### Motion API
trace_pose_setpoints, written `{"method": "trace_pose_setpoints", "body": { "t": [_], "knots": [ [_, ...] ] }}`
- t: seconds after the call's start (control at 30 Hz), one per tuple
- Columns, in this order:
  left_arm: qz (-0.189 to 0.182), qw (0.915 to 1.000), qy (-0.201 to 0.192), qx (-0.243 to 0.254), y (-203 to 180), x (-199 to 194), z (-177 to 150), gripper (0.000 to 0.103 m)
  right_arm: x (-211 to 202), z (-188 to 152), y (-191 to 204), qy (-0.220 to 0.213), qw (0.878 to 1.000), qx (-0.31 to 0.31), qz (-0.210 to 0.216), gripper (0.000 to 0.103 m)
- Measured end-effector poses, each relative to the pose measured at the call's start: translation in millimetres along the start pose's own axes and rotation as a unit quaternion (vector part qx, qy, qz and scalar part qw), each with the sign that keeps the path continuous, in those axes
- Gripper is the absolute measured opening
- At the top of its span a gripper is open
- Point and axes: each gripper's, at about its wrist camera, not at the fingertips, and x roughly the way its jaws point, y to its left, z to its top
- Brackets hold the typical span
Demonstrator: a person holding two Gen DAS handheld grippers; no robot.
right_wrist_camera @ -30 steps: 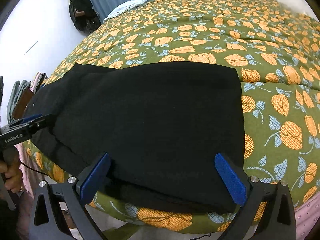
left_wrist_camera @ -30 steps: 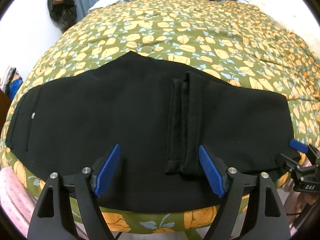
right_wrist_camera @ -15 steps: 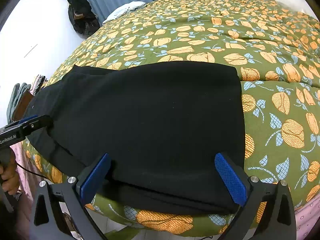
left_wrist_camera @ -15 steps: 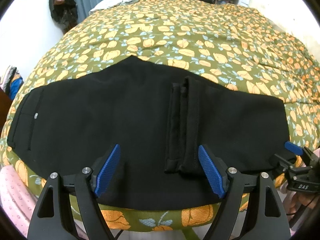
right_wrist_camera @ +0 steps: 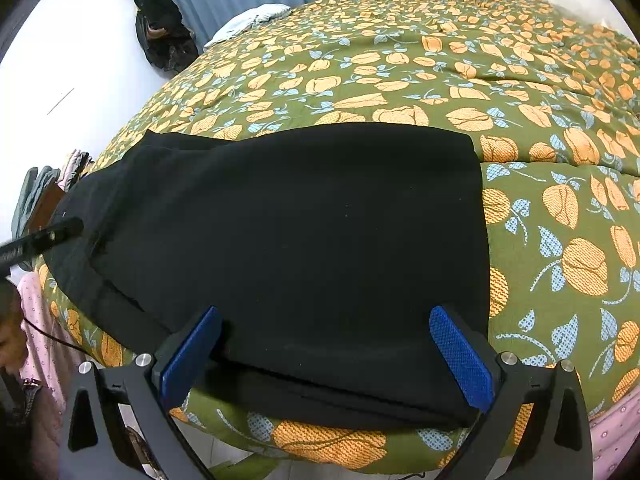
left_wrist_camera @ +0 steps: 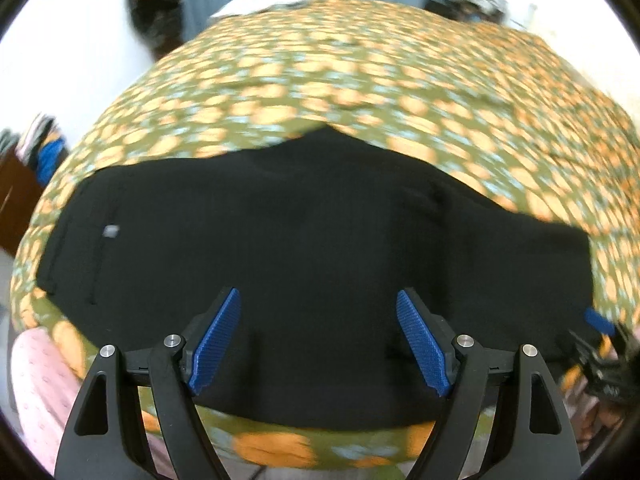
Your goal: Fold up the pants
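Observation:
Black pants (left_wrist_camera: 304, 232) lie flat across the near edge of the bed, seen blurred in the left wrist view. Their leg ends are folded back over the middle. My left gripper (left_wrist_camera: 318, 294) hangs open just above the cloth, with nothing between its blue pads. In the right wrist view the pants (right_wrist_camera: 320, 232) end in a straight folded edge on the right. My right gripper (right_wrist_camera: 325, 313) stands open over that end, by the bed's front edge, with its pads apart. My left gripper (right_wrist_camera: 44, 240) shows there as a black bar at the far left.
A green quilt with orange flowers (right_wrist_camera: 520, 112) covers the bed. A dark bag (right_wrist_camera: 160, 36) hangs by the blue curtain, and a pale cloth (right_wrist_camera: 256, 16) lies at the far end. Clothes (right_wrist_camera: 40, 192) are piled at the left, and a pink garment (left_wrist_camera: 40, 380) shows below the bed edge.
My left gripper has slid to the left along the pants, and its view is now blurred. The right gripper and the pants have kept still.

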Motion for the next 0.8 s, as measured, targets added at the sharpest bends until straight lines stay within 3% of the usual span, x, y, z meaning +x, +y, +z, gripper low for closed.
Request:
{"method": "trace_pose_setpoints", "body": {
  "t": [0.2,0.3,0.4,0.53,0.6,0.67,0.73,0.8],
  "knots": [
    [0.05,0.996,-0.018,-0.072,131,4,58,0.087,0,0,0,0.0,1.0,0.0,-0.001,0.103],
    [0.056,0.9873,0.011,-0.148,211,21,76,0.088,0,0,0,-0.001,1.0,0.0,-0.003,0.103],
    [0.016,0.9789,0.076,-0.189,265,54,72,0.088,1,0,1,-0.004,1.0,0.0,-0.008,0.103],
    [-0.054,0.9715,0.128,-0.192,277,83,54,0.092,2,1,2,-0.005,1.0,-0.002,-0.012,0.103],
    [-0.115,0.9584,0.15,-0.214,279,94,45,0.094,3,2,2,-0.005,1.0,-0.003,-0.013,0.103],
    [-0.14,0.9502,0.166,-0.224,273,100,39,0.094,3,2,2,-0.005,1.0,-0.003,-0.014,0.103],
    [-0.135,0.9555,0.154,-0.212,265,97,40,0.068,4,2,2,-0.006,1.0,-0.004,-0.014,0.103],
    [-0.114,0.9596,0.148,-0.211,258,85,46,0.034,4,2,2,-0.006,1.0,-0.004,-0.015,0.103]
  ]
}}
